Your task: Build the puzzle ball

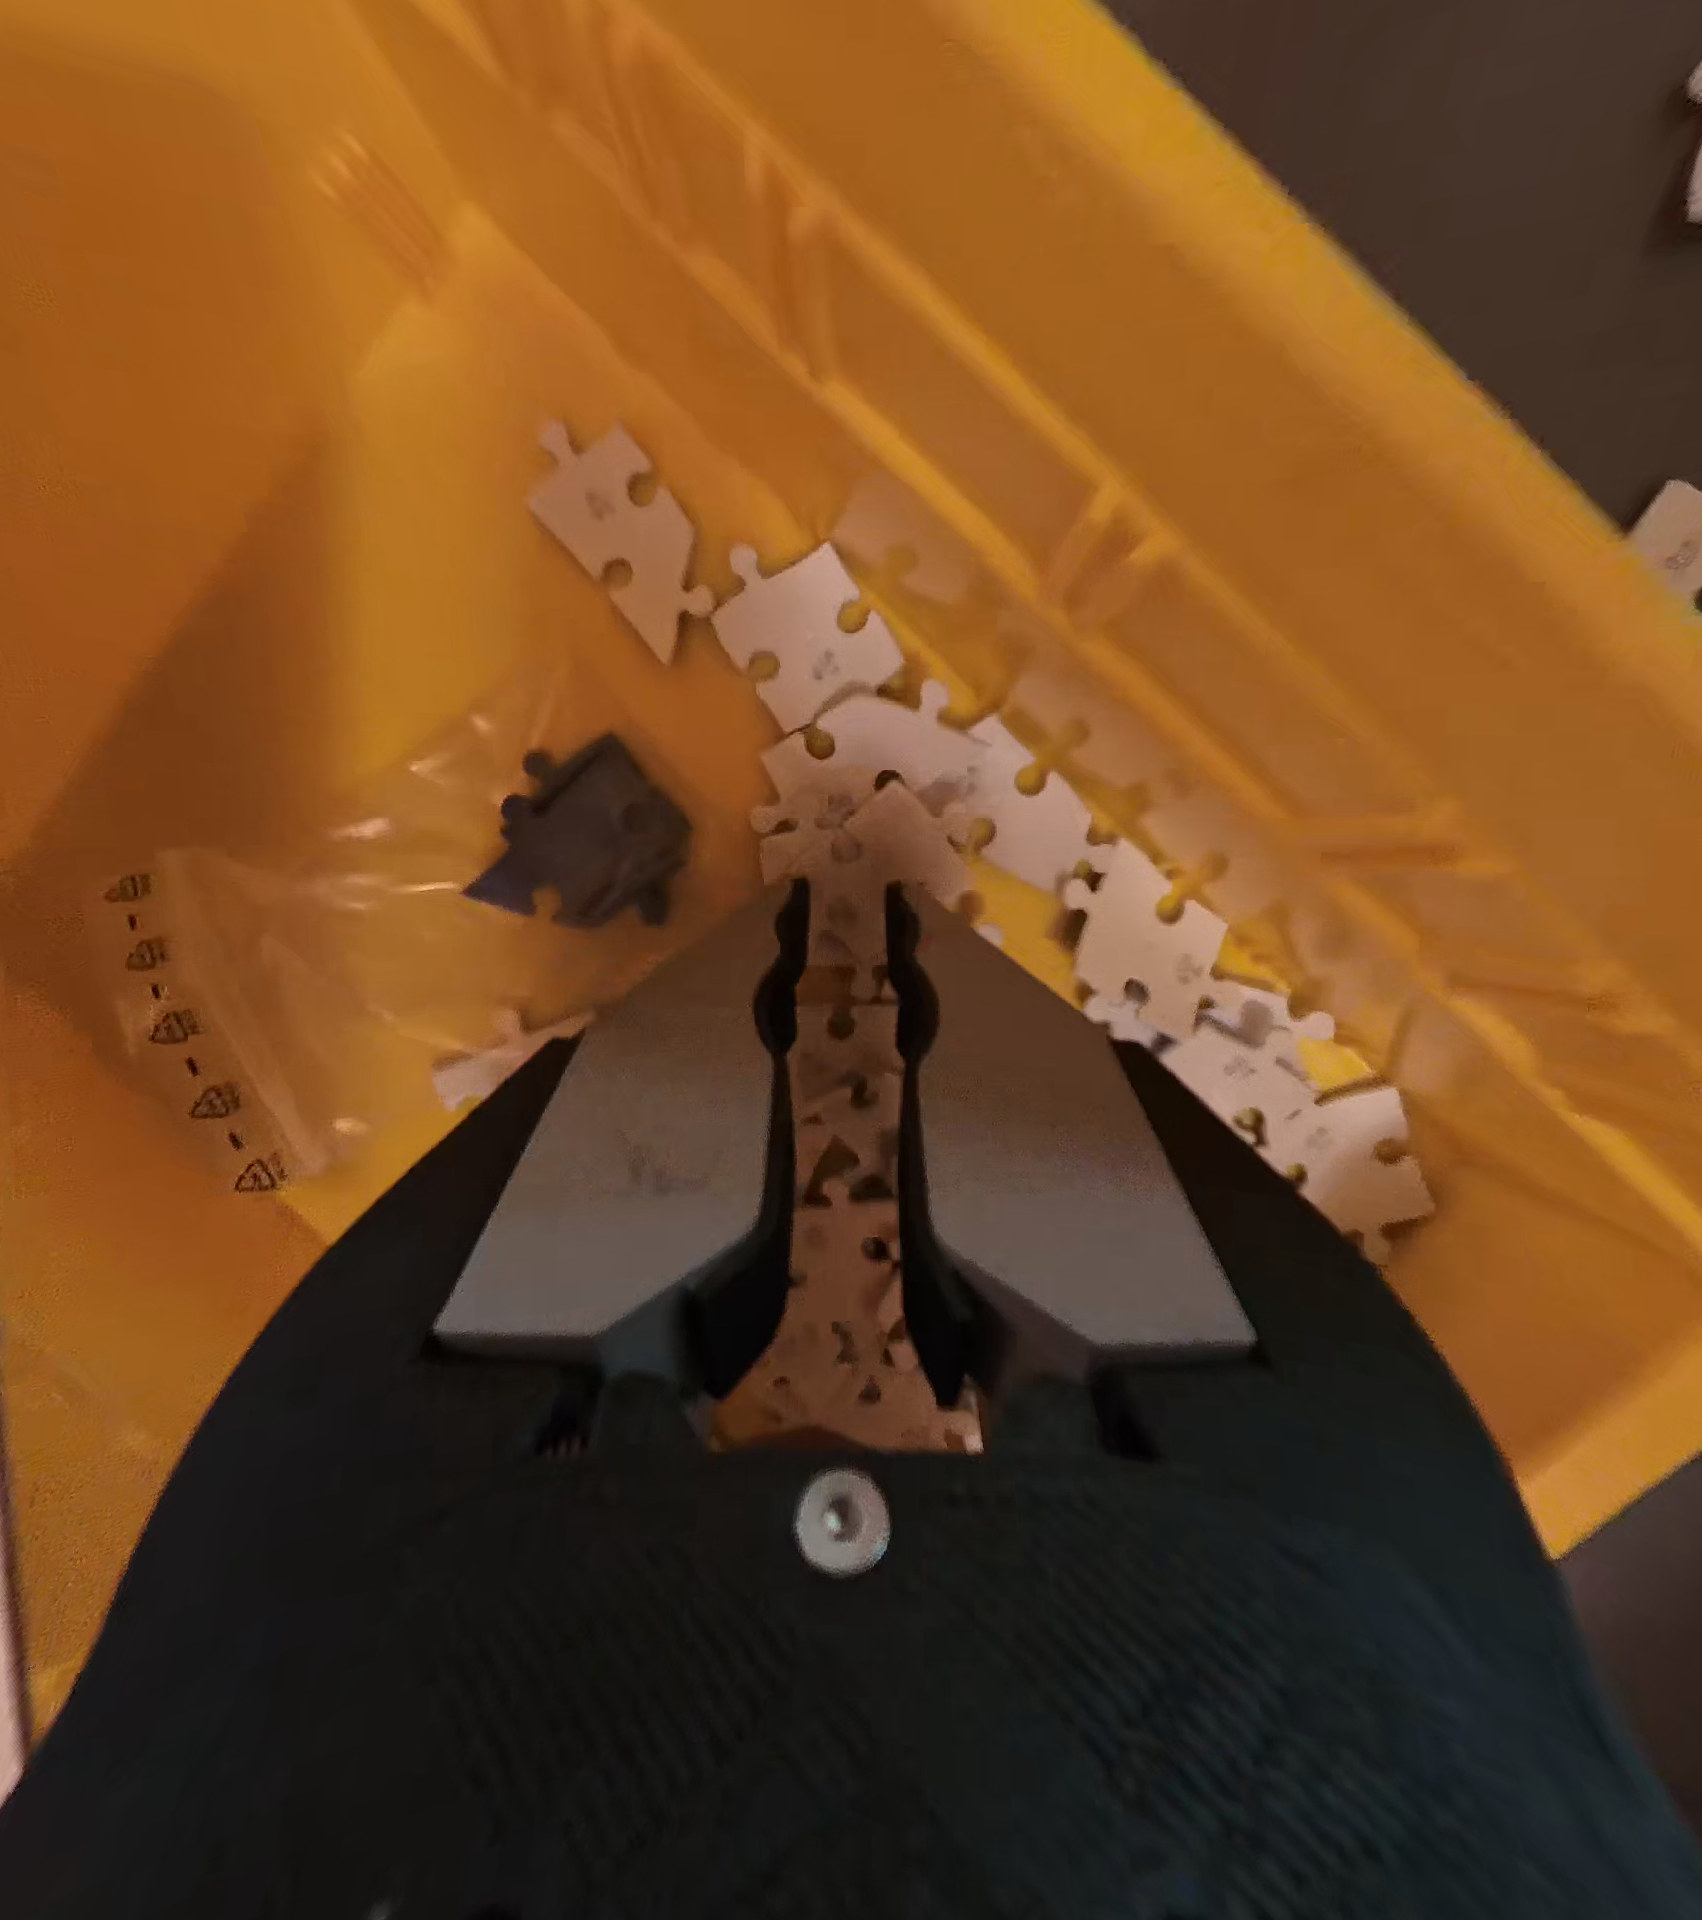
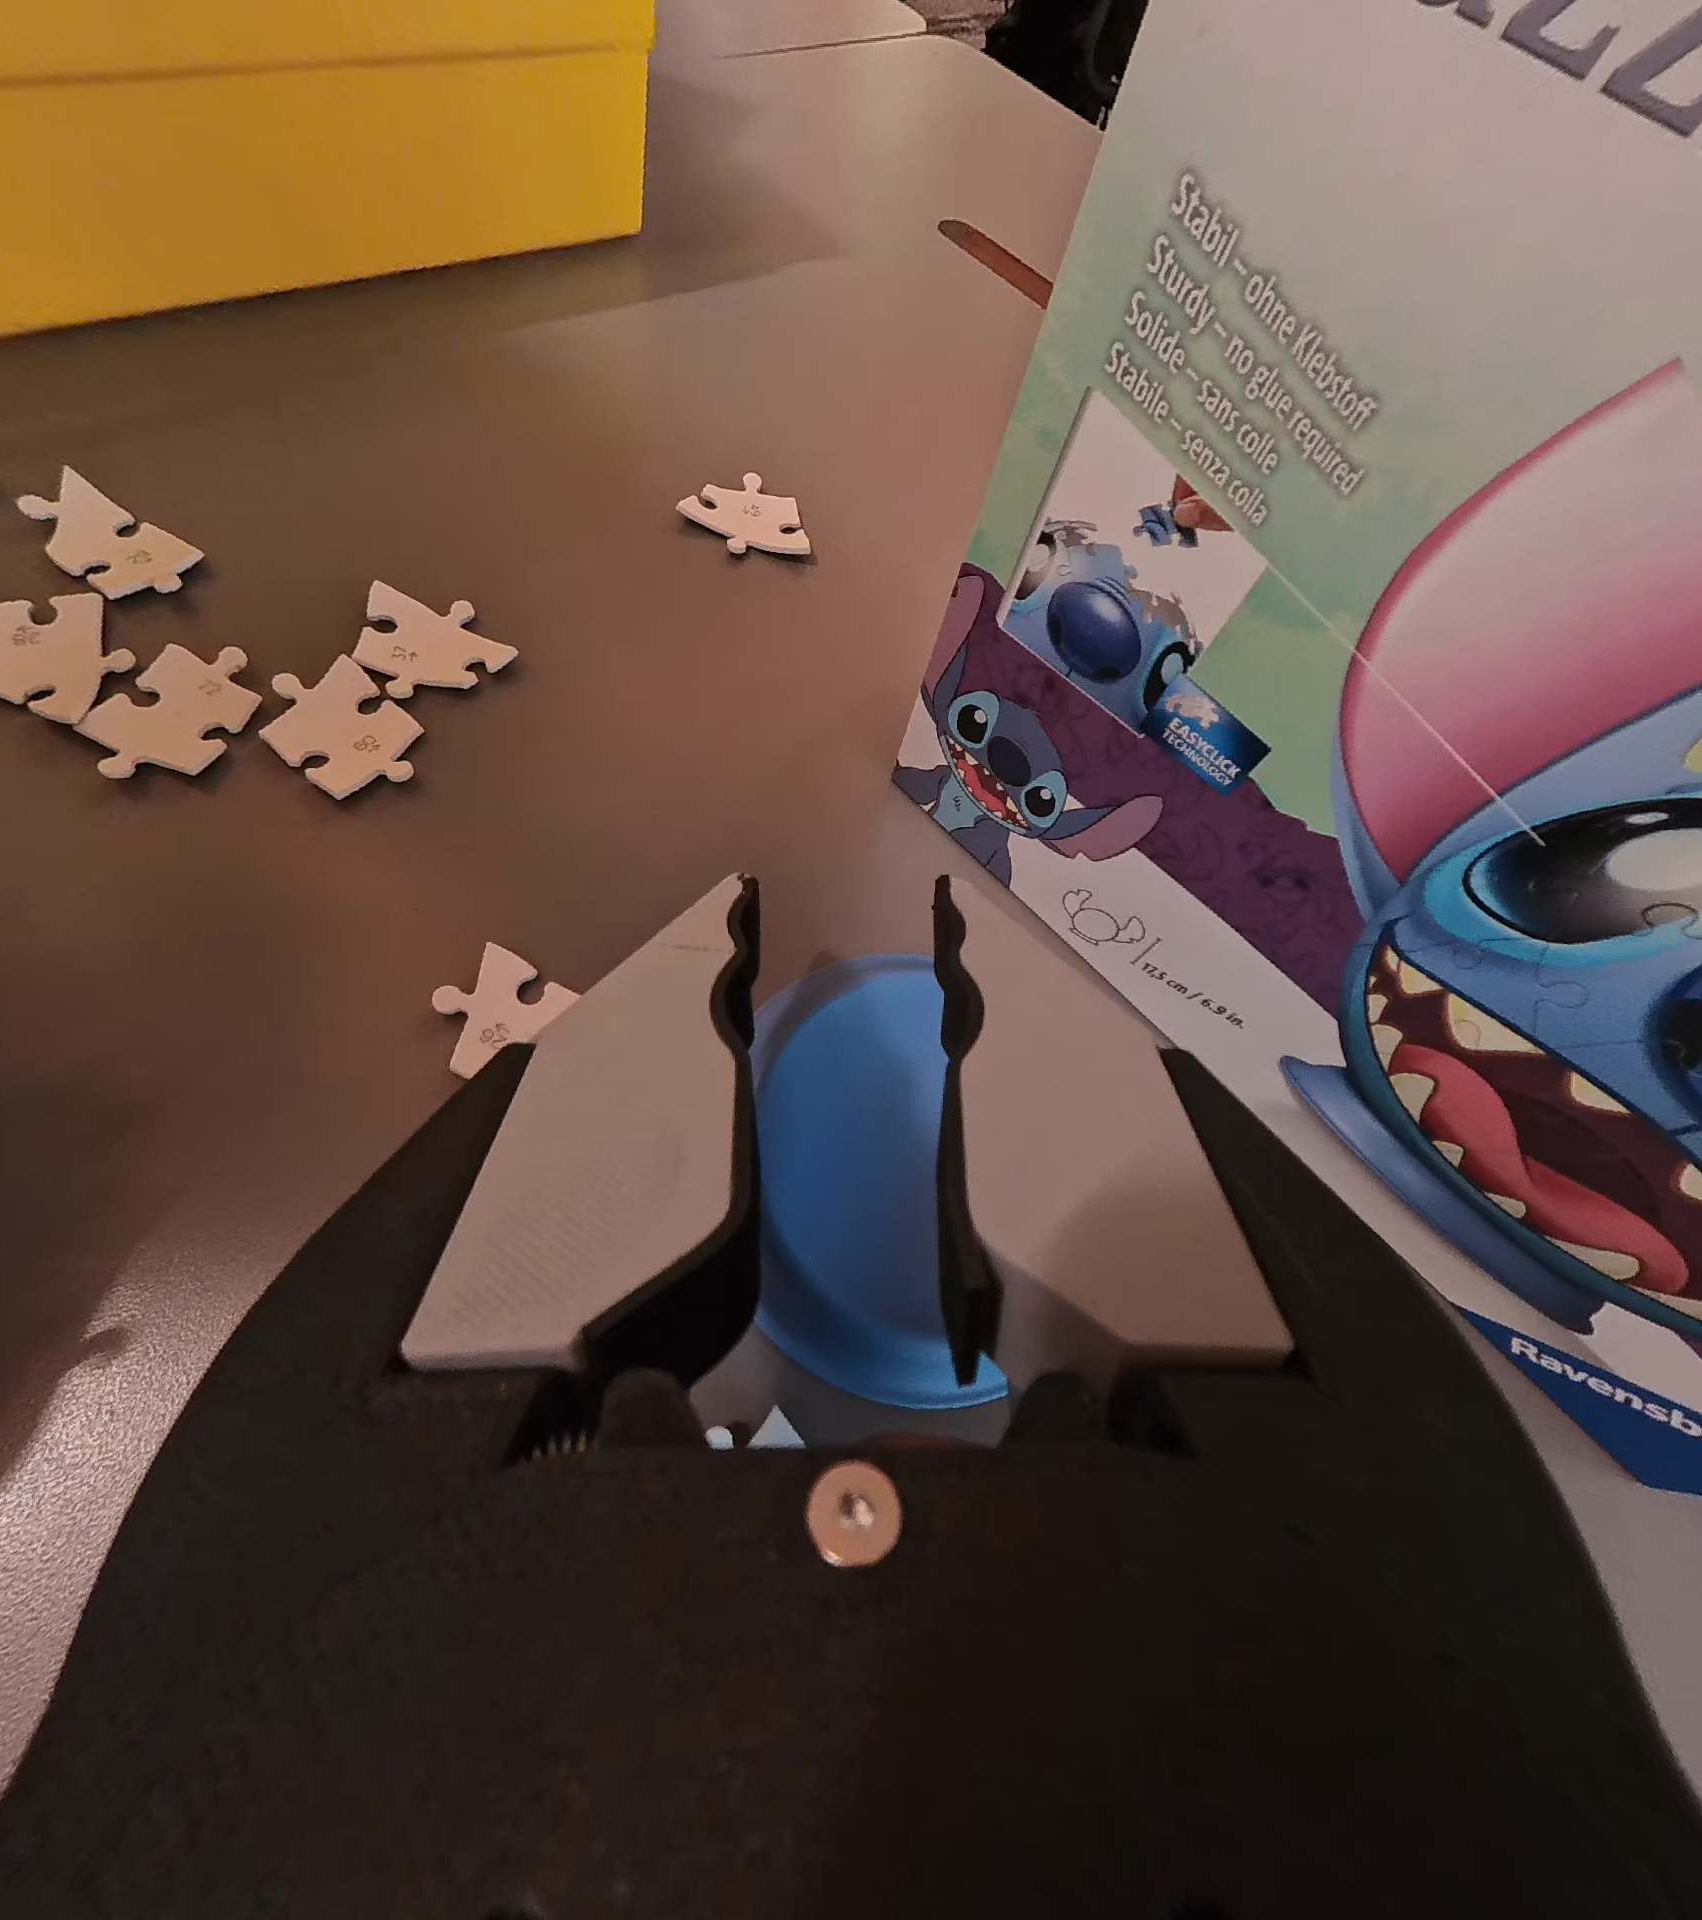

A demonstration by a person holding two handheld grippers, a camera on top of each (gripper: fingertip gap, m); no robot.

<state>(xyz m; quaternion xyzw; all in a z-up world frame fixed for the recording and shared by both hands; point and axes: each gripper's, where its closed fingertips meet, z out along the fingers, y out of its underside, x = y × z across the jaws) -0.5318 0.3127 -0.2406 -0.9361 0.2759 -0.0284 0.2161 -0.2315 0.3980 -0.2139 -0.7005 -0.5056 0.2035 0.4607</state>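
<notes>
Yellow bin holds the pale puzzle pieces; left gripper reaches in, right one waits over the table.

Left wrist view: the left gripper [image 1: 847, 894], jaws narrowly apart, noses at a heap of pieces [image 1: 888, 748] lying along the yellow bin [image 1: 203, 416] wall; best to take a single piece by its edge, clear of the plastic bag [image 1: 359, 883] holding a dark piece [image 1: 592, 831]. Right wrist view: the right gripper [image 2: 845, 904], jaws apart and gripping nothing, hangs above a blue disc [image 2: 847, 1174], loose pieces [image 2: 348, 717] on the grey table [image 2: 618, 364] beside the puzzle box [image 2: 1449, 623].

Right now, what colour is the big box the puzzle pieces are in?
Yellow. The box shows best in the left wrist view, with pale pieces inside.
</notes>
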